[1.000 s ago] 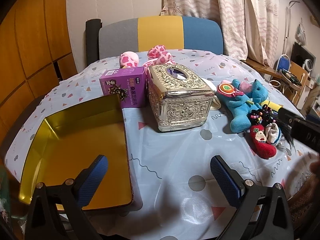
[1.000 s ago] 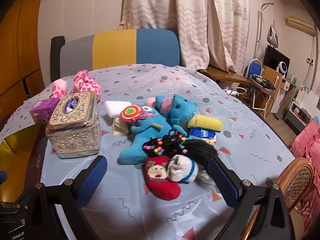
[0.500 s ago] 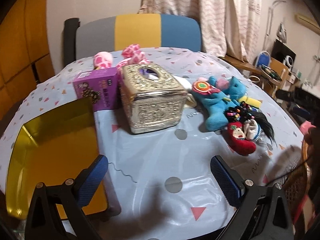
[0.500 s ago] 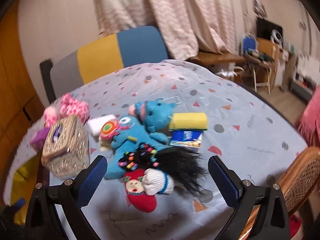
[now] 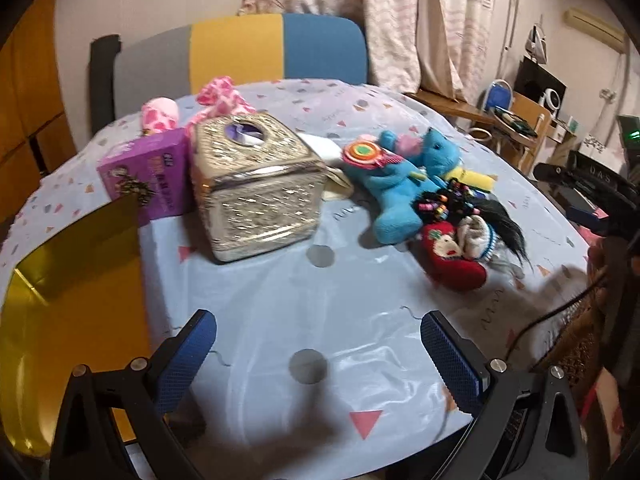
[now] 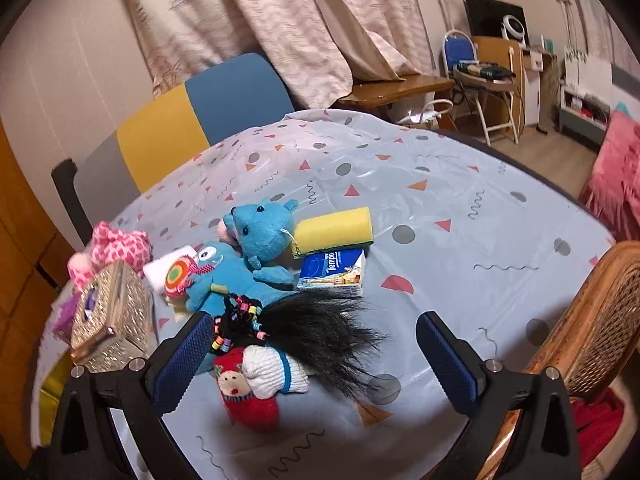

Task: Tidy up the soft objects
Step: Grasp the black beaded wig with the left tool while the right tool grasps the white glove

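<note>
**Soft toys heaped near the right edge of the worktop, both claws wide and empty**

The worktop, round and covered in a pale patterned cloth, is seen from both wrist views; a gold tray is laid at its left edge, open and bare of toys; a silver tissue box is stood near the middle, with a purple carton just beside it on the left and a pink spotted plush behind it toward the far edge.

The task's things are gathered in one heap toward the right edge: two blue plush toys are leaned on each other; a black hair tuft with coloured beads is draped over their near side; a red Christmas sock and a white knitted sock are touching at the near end; a yellow sponge and a tissue packet are laid at the far side.

The left claw is held wide open over bare cloth, nothing in it; the right claw is spread equally wide, nothing gripped, with the socks and hair tuft seen between its fingers.

All of it is judged light, limp and easily squashed; the socks would best be pinched across the bunched middle, where the fabric is thickest; the hair tuft is likely to slip or trail, so the beaded band would be the safer hold.
</note>
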Available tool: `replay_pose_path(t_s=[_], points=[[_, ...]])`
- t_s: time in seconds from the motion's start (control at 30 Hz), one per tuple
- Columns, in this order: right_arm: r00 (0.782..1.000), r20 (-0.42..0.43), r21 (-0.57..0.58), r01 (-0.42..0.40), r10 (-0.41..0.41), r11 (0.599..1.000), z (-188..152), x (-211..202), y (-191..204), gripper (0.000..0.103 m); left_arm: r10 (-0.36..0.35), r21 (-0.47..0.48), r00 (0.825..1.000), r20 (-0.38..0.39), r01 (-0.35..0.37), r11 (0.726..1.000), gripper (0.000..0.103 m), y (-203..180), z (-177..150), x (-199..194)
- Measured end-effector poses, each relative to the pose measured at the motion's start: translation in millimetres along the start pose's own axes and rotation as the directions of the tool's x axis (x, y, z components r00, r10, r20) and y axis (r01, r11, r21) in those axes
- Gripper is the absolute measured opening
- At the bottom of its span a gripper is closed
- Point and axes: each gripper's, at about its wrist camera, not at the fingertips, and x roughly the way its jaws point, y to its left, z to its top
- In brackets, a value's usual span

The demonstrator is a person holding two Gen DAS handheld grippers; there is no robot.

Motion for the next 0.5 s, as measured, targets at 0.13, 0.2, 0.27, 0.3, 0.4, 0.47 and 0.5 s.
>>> replay_pose_path(t_s=[0.13, 0.2, 0.27, 0.3, 0.4, 0.47, 0.5], points=[[0.998, -0.023, 0.056, -0.051, 0.053, 0.997, 0.1, 5.8, -9.7, 0.103, -0.060, -0.017, 0.997, -0.037, 0.060, 0.998, 0.102, -4.5, 9.2, 9.2], [0.998, -0.018, 0.072, -0.066, 0.068, 0.995, -0.4, 5.8, -11.9, 0.103, -0.093, -0.009, 0.995, -0.031, 0.093, 0.996, 0.102, -10.9, 19.0, 13.3], [0.997, -0.014, 0.078, -0.077, 0.078, 0.994, -0.9, 5.5, -12.2, 0.103, -0.118, 0.021, 0.993, -0.017, 0.119, 0.993, 0.102, -19.1, 27.8, 15.2], [0.996, -0.011, 0.083, -0.083, 0.085, 0.993, -1.3, 5.0, -13.0, 0.103, -0.125, 0.037, 0.992, -0.013, 0.125, 0.991, 0.102, -22.7, 32.5, 16.6], [0.996, -0.002, 0.103, -0.092, 0.093, 0.990, -1.5, 4.2, -16.4, 0.103, -0.147, 0.104, 0.989, -0.008, 0.147, 0.984, 0.102, -40.3, 51.8, 24.9], [0.996, 0.004, 0.113, -0.089, 0.090, 0.990, -1.7, 4.0, -18.4, 0.103, -0.148, 0.142, 0.989, -0.002, 0.147, 0.979, 0.102, -51.1, 61.4, 31.2], [0.996, 0.004, 0.116, -0.092, 0.092, 0.989, -1.7, 4.1, -18.7, 0.103, -0.144, 0.174, 0.990, -0.003, 0.142, 0.974, 0.101, -59.5, 66.5, 36.7]])
